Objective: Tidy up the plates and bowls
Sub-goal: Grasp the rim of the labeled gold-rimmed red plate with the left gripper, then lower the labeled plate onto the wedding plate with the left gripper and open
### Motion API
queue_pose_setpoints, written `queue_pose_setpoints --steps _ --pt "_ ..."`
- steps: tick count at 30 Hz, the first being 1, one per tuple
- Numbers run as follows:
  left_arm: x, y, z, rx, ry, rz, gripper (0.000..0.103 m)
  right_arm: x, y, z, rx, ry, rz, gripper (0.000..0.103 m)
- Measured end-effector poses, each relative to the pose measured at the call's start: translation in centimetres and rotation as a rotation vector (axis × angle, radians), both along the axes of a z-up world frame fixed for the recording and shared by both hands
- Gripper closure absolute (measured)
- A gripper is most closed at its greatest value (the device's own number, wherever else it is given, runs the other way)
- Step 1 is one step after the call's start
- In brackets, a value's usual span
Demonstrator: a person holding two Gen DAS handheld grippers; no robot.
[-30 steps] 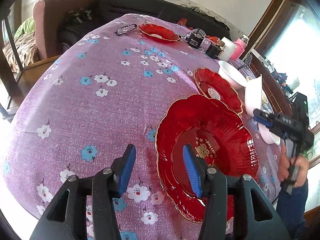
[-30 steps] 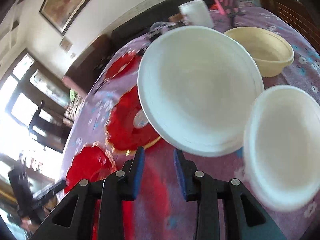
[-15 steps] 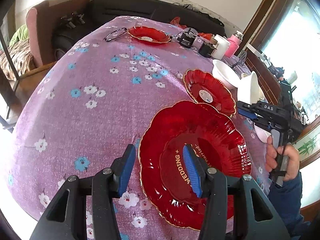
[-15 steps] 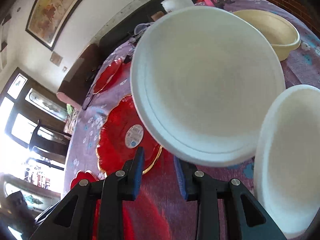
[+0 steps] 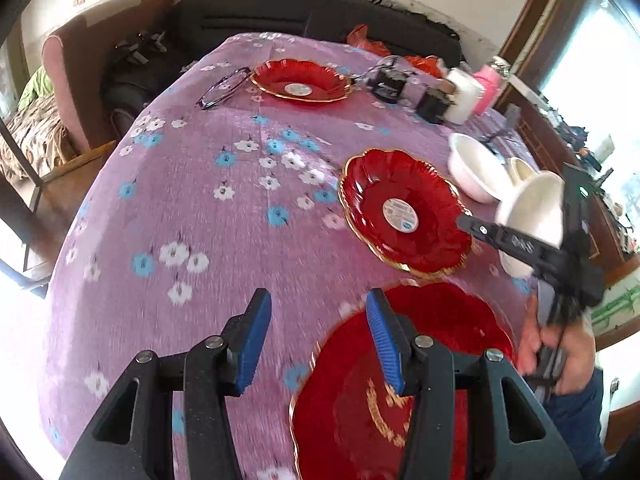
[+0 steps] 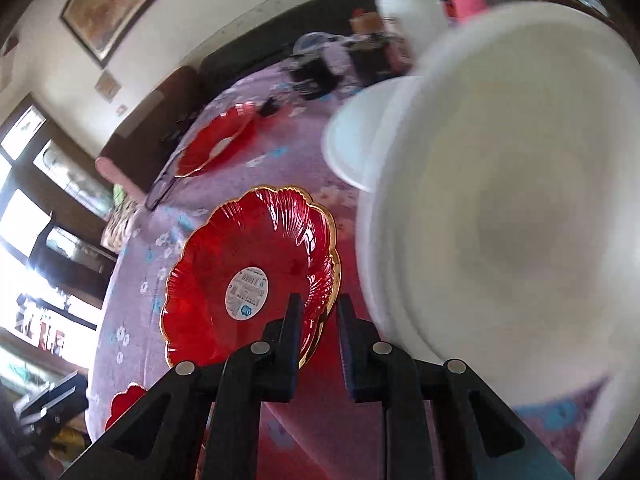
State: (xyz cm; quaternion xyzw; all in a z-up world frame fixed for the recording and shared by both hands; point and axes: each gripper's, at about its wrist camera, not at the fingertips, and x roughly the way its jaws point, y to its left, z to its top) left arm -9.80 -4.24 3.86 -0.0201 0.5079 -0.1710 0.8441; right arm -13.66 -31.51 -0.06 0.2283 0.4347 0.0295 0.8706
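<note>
The three red plates lay well apart on the purple flowered tablecloth. The large red plate was nearest me, the middle red plate sat just beyond it, and the far red plate lay at the far end beside a pair of glasses. None sat on another, so I judged the plates still unsorted.

The bowls were gathered on the right side. One white bowl rested on the cloth with a cream bowl just behind it. A second white bowl stood tilted close against my right gripper, filling that camera as a blur. My right jaws stood close together with a narrow gap, and only red plate showed through it. The bowl's rim passed beside the right-hand finger, so I could not tell whether I was gripping it or only touching it.

My left gripper hung released and empty, jaws wide, over the cloth at the near plate's left edge, one blue pad above its rim.

A white cup and pink bottle stood behind. By my reckoning most of the work remained: stacking the plates and nesting the bowls.
</note>
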Motion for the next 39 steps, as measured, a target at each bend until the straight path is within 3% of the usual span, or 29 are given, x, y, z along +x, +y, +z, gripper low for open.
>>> queue_pose_setpoints --steps 9,17,22,26,39 --pt "7.7 -2.4 -3.7 -0.04 0.139 0.021 0.055 -1.1 -0.7 0.2 -0.023 -0.063 0.03 0.084" --pt "11.2 -5.6 -5.9 -0.011 0.16 0.007 0.073 -0.6 -0.5 -0.5 -0.004 -0.031 0.04 0.085" --pt "11.1 -7.3 -5.6 0.037 0.125 -0.053 0.09 -0.4 -0.2 -0.6 0.0 -0.039 0.036 0.09" --pt "10.5 -7.9 -4.7 0.074 0.082 -0.069 0.09 -0.4 -0.2 -0.7 -0.008 -0.035 0.035 0.09" --pt "8.1 -6.8 -1.0 0.049 0.004 -0.057 0.09 -1.8 0.9 2.1 -0.045 -0.148 0.056 0.09"
